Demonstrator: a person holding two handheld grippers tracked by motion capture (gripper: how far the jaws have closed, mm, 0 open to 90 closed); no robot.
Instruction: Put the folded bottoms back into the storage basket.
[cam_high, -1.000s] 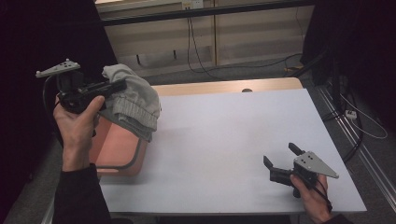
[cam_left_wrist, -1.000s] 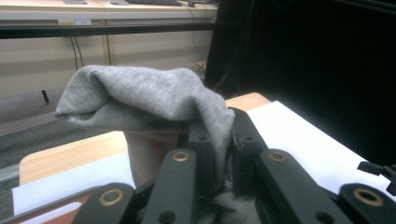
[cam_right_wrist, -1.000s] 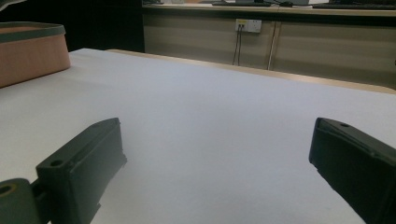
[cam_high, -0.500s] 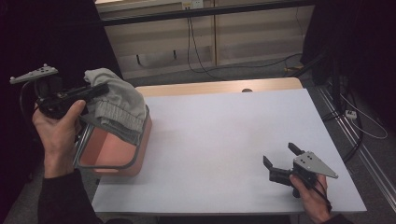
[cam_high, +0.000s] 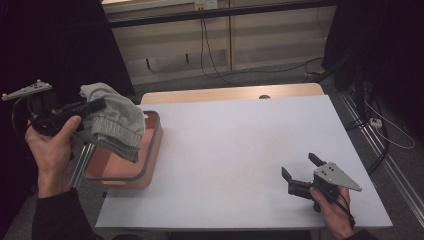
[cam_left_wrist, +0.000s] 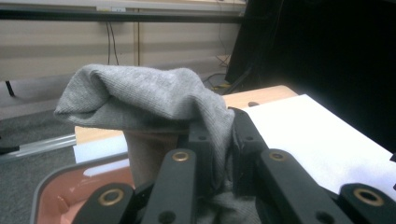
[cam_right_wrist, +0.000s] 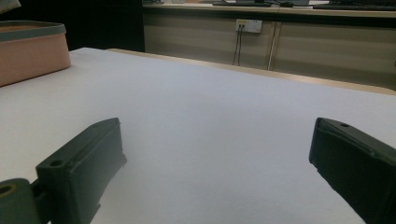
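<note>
The left claw (cam_high: 97, 106), clenched on a bunched grey knitted cloth (cam_high: 116, 122), has carried it sideways off the white tabletop (cam_high: 240, 150) since a second ago: then the cloth hung over the tabletop's left edge, beside the near corner of the salmon-pink plastic basin with a grey rim (cam_high: 150, 150); now it hangs above that basin, its lower folds draped over the basin's left half, and the hand sits further left and a little lower. The basin itself appears to stand on a metal frame just beside the tabletop's left edge, though the dim corner makes that hard to confirm. My reading is that the cloth is being brought to the basin for dropping in, and that letting go is the step left.

The right claw (cam_high: 301, 169) has stayed put, resting released and empty well to the right of the basin, near the tabletop's front right corner.

The left gripper view adds what the high view cannot: the cloth (cam_left_wrist: 149, 95) is pinched between the two black jaws with a fold rising above them, and the basin's pink inside (cam_left_wrist: 74, 191) lies directly below. The right gripper view looks across bare tabletop (cam_right_wrist: 224, 116) between its wide-parted jaws, with the basin's side wall (cam_right_wrist: 30, 53) far off at the left.
</note>
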